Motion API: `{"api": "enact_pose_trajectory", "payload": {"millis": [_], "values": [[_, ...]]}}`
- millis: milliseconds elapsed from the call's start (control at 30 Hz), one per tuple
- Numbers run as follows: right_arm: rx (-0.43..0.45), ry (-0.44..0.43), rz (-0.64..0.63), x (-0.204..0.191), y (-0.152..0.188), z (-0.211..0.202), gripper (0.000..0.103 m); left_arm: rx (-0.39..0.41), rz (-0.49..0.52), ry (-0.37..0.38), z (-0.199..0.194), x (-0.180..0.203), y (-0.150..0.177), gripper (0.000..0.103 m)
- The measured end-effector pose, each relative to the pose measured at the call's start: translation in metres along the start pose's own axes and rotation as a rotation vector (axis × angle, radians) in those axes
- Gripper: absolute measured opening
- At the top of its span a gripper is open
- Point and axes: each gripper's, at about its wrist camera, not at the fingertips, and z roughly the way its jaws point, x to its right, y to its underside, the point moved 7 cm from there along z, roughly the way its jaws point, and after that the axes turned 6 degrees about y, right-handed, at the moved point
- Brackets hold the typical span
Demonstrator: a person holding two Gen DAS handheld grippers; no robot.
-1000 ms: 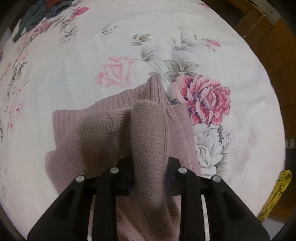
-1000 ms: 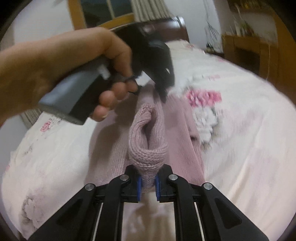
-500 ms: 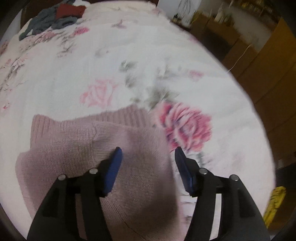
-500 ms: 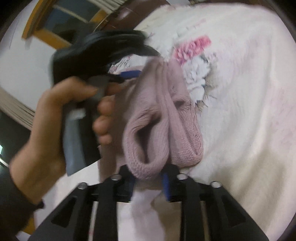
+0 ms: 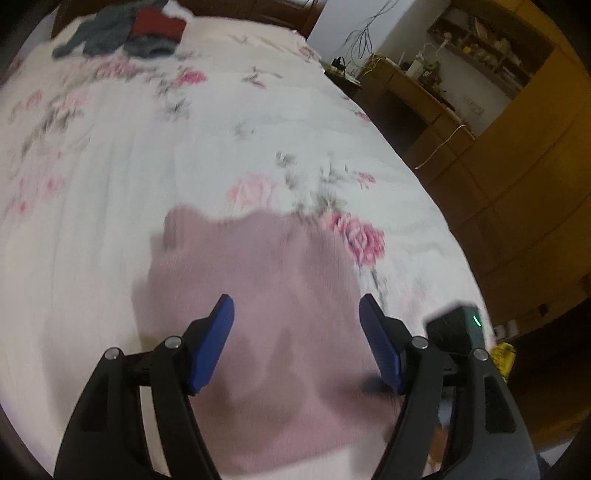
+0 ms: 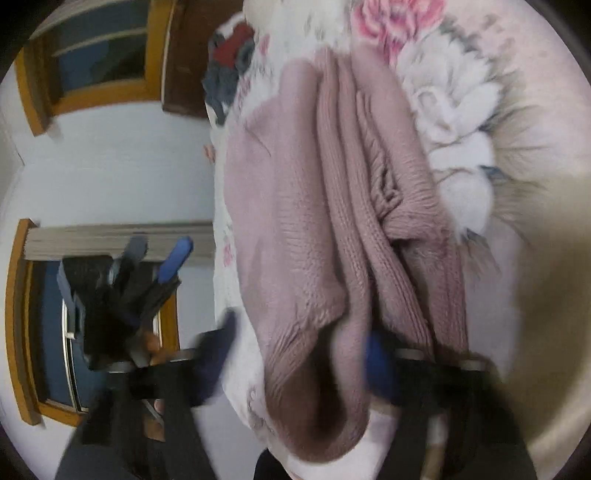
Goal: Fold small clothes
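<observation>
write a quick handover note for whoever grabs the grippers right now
Left gripper: open, holding nothing, above the pink sweater.
Right gripper: looks open, fingers either side of the sweater's bunched edge; view is blurred, so whether they touch it is unclear.
Sweater lies folded in layers on the floral bedspread, not in any grip.
Pile of grey and red clothes sits at the far end of the bed.
Done: sweater folded over at least once.
Left: probably tidy or finish this fold, then take the next garment from the pile.
</observation>
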Motion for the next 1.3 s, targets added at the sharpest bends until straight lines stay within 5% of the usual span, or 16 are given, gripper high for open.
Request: {"api": "enact_pose_trajectory", "payload": {"millis": [33,200,333,433,467,500,567,600,733,800,933,1000,1133,1300], "values": [[-0.004,0.038,-0.006,0.002,-0.003,0.000,0.015,-0.012,-0.009,0.019,-0.001,-0.001,0.007,0.069],[0.100,0.070,-0.037,0.005,-0.012,-0.030,0.012,-0.108,-0.060,0.211,0.010,0.004,0.062,0.068],[0.078,0.085,-0.049,0.012,-0.012,-0.014,0.014,-0.202,-0.065,0.198,0.042,-0.007,0.096,0.065],[0.073,0.033,-0.044,-0.004,-0.018,-0.019,0.046,-0.219,-0.085,0.201,0.056,-0.015,0.106,0.065],[0.083,0.028,-0.034,-0.007,-0.024,-0.020,0.071,-0.222,-0.089,0.202,0.059,-0.016,0.107,0.065],[0.082,0.014,-0.021,-0.010,-0.031,-0.019,0.075,-0.225,-0.090,0.203,0.061,-0.016,0.108,0.065],[0.043,-0.009,0.016,-0.012,-0.038,-0.009,0.066,-0.233,-0.090,0.199,0.067,-0.016,0.107,0.065],[0.051,0.008,0.010,-0.014,-0.042,-0.007,0.022,-0.236,-0.092,0.201,0.068,-0.016,0.106,0.065],[0.219,0.169,-0.133,-0.020,-0.049,-0.032,0.019,-0.256,-0.109,0.254,0.075,-0.012,0.106,0.063],[0.235,0.244,-0.125,-0.002,-0.045,-0.027,0.019,-0.267,-0.111,0.256,0.080,-0.011,0.107,0.063],[0.197,0.186,-0.128,-0.008,-0.041,-0.024,0.023,-0.253,-0.152,0.313,0.069,-0.007,0.092,0.061],[0.183,0.170,-0.129,-0.019,-0.053,-0.021,0.034,-0.178,-0.128,0.326,0.050,-0.005,0.060,0.061],[0.318,0.205,-0.145,-0.035,-0.088,-0.052,0.039,-0.074,-0.177,0.394,0.034,-0.015,-0.005,0.063],[0.244,0.146,-0.222,-0.072,-0.111,-0.023,0.038,-0.113,-0.233,0.447,0.077,-0.034,-0.059,0.065]]}}
